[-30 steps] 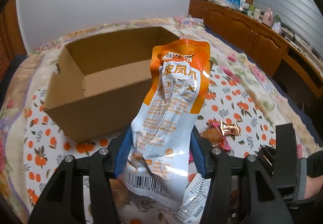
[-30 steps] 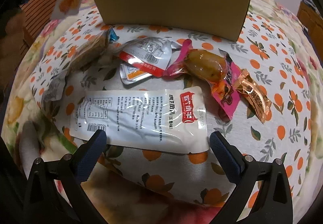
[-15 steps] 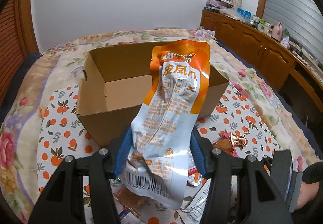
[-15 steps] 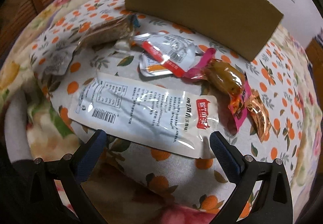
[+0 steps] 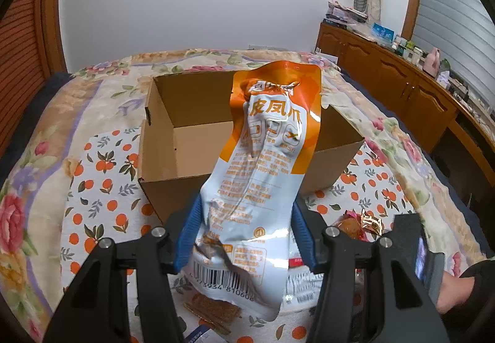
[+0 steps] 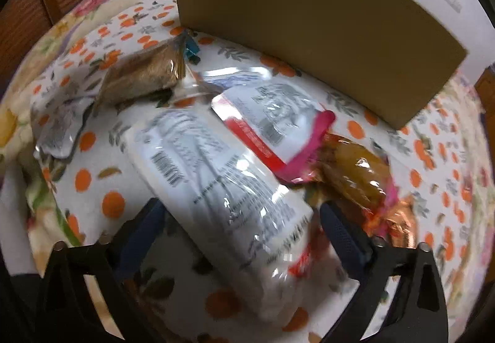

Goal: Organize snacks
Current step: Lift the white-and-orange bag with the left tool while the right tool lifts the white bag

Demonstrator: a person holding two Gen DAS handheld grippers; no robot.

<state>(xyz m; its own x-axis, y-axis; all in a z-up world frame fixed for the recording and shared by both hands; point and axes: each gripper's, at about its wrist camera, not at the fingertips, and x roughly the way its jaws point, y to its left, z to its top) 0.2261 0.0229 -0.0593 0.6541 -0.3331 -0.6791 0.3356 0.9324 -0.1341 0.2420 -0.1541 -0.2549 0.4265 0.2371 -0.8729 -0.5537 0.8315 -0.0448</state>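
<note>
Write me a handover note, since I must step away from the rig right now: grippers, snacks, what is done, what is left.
Left gripper: shut on the orange-and-white foil snack pouch, held upright in front of the open brown cardboard box.
Right gripper: jaws closing around the long white plastic snack packet lying on the orange-print bedspread; pads not yet pressing.
Done: nothing visible inside the box.
Left: drop the pouch in, then the white packet, the red-striped sachet, the pink-wrapped snack and the brown cake pack.

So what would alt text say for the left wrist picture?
An orange and white snack bag stands upright, pinched between the left gripper's blue jaws. Behind it an open cardboard box sits on a fruit-print cloth.
</note>
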